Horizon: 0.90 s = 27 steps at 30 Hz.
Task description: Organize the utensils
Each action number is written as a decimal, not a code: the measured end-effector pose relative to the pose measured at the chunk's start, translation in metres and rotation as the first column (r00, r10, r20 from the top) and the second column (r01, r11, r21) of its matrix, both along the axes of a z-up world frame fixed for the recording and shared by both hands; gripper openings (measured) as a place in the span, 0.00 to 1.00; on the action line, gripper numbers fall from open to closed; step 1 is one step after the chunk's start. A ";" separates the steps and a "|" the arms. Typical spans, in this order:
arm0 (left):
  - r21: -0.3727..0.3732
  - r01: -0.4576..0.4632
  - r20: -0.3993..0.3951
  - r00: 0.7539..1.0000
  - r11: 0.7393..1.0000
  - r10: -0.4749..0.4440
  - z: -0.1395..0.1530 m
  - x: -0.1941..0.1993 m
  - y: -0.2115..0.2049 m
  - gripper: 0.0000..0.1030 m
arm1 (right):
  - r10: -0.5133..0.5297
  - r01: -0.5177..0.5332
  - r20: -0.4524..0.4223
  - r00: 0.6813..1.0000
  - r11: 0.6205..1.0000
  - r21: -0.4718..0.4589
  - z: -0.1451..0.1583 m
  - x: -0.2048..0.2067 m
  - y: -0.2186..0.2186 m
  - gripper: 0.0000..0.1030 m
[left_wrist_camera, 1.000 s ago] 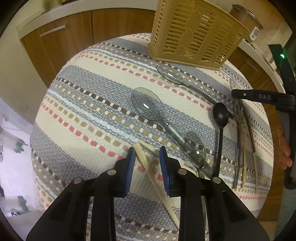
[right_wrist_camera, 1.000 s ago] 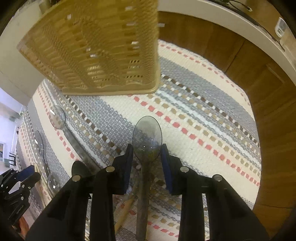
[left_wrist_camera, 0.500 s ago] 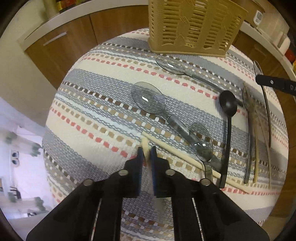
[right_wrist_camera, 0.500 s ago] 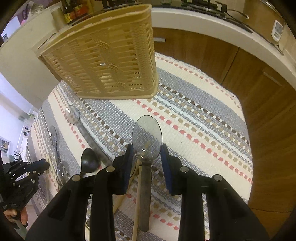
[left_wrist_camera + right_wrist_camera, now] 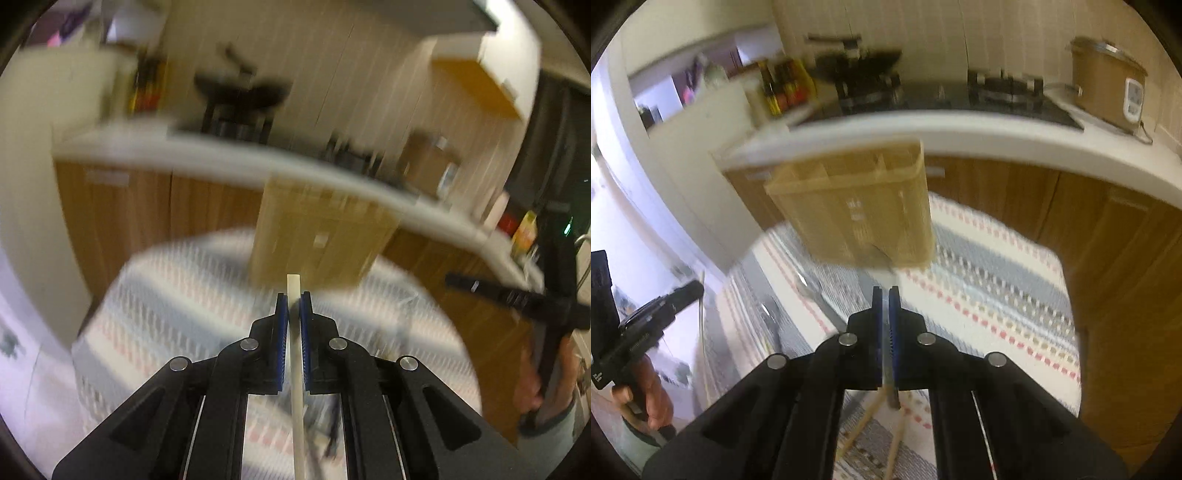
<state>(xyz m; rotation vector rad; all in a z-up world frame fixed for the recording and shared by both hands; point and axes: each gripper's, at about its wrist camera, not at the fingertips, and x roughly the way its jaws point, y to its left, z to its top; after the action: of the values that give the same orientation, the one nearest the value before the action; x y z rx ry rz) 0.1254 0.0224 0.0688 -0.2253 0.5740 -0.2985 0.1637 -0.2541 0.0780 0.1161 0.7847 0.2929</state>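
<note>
My left gripper (image 5: 293, 301) is shut on a cream chopstick (image 5: 297, 369), lifted above the striped cloth; its flat end sticks out past the pads toward the tan slotted utensil basket (image 5: 321, 243). My right gripper (image 5: 885, 295) is shut on a clear plastic spoon (image 5: 889, 376), seen edge-on, its bowl blurred in front of the basket (image 5: 857, 214). The left gripper also shows in the right wrist view (image 5: 646, 328), holding the chopstick (image 5: 701, 314).
More spoons (image 5: 812, 295) and wooden chopsticks (image 5: 864, 432) lie on the striped cloth (image 5: 997, 295). A white counter (image 5: 997, 136) with stove, bottles and a rice cooker (image 5: 1108, 85) stands behind. The left wrist view is heavily motion-blurred. The right gripper shows in it (image 5: 517, 295).
Both grippers have risen from the cloth and tilted up toward the basket. The right gripper has shut on the clear spoon and lifted it. The left lifted the chopstick.
</note>
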 end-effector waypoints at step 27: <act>-0.035 0.026 0.026 0.999 0.999 -0.025 -0.005 0.038 0.014 0.04 | -0.053 -0.033 -0.487 0.872 0.986 -0.165 -0.124 0.110 0.093 0.27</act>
<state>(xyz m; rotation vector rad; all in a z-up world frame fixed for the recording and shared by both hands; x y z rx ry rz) 0.1637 0.0363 0.0639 -0.2485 0.5470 -0.3361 0.2740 -0.1614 -0.0457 0.0330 1.3133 0.1850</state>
